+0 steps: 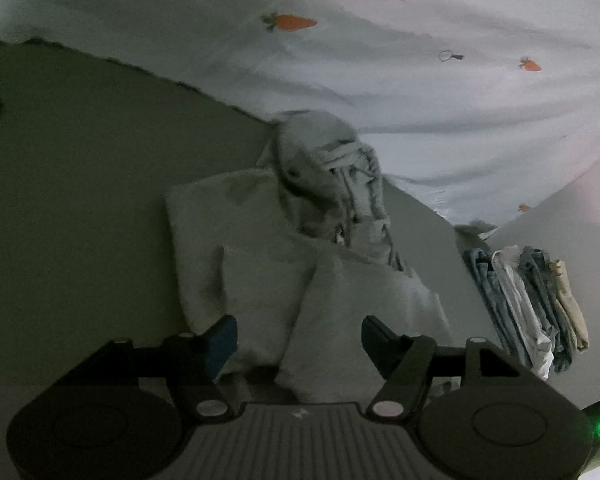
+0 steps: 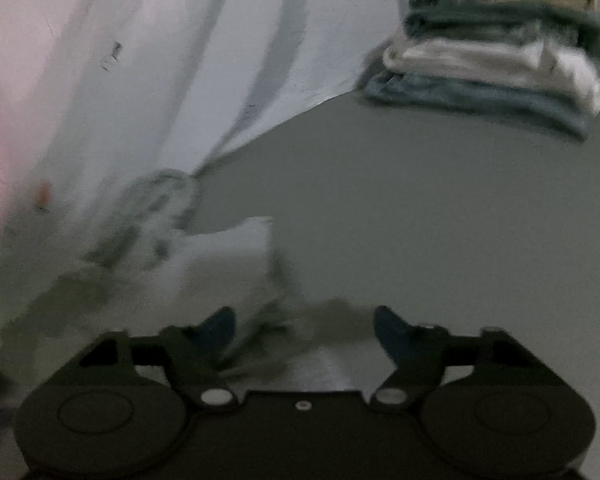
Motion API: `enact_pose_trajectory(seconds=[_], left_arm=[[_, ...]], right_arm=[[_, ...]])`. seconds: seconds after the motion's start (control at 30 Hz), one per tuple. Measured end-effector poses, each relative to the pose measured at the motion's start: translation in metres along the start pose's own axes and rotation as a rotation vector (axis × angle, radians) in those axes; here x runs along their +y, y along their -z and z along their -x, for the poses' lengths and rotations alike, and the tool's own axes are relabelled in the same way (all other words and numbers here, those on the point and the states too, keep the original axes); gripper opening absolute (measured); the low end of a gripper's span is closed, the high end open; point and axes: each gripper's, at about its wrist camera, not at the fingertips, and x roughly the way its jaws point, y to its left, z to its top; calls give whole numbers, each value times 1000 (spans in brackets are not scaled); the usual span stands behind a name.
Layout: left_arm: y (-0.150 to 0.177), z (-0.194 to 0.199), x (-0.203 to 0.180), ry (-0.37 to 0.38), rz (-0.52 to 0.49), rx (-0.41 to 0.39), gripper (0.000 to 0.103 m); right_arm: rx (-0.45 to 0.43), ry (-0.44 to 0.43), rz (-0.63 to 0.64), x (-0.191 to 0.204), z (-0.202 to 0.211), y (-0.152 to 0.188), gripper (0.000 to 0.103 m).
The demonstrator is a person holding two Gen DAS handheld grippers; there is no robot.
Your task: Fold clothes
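A pale grey garment (image 1: 260, 248) lies partly folded on the grey surface (image 1: 80, 180), with a crumpled striped part (image 1: 332, 176) bunched at its far end. My left gripper (image 1: 300, 340) hovers over its near edge, jaws apart; the cloth lies below and between the fingers, unpinched. In the right wrist view the same garment (image 2: 228, 256) is blurred at lower left. My right gripper (image 2: 304, 332) is open; its left finger (image 2: 216, 332) is beside the garment's near corner, and its right finger (image 2: 392, 336) is over bare surface.
A stack of folded clothes (image 1: 528, 304) in blue, white, dark and beige sits to the right, also the stack (image 2: 496, 48) at the upper right. A white sheet with carrot prints (image 1: 380, 80) hangs behind the garment, the same sheet (image 2: 180, 60) on the left.
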Motion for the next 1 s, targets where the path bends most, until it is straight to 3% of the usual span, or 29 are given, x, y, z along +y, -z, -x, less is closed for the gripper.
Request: enact_pose_trajectory(seconds=[0.03, 0.17, 0.23, 0.3, 0.73, 0.9, 1.0], left_arm=[[0, -2, 0, -6, -9, 8, 69], [2, -11, -6, -3, -42, 37, 69], [4, -14, -8, 0, -43, 51, 69], [7, -17, -10, 2, -50, 65, 69], [16, -28, -7, 2, -48, 116, 69], [17, -28, -6, -5, -50, 120, 69], [18, -28, -4, -11, -39, 123, 69]], right_arm=[[14, -49, -52, -3, 1, 2, 59], [92, -184, -288, -21, -4, 21, 44], [135, -238, -380, -30, -5, 33, 31], [176, -301, -455, -38, -5, 46, 26], [293, -382, -540, -43, -19, 69, 25], [310, -404, -618, -48, -23, 74, 9], [306, -412, -627, -48, -22, 72, 6]])
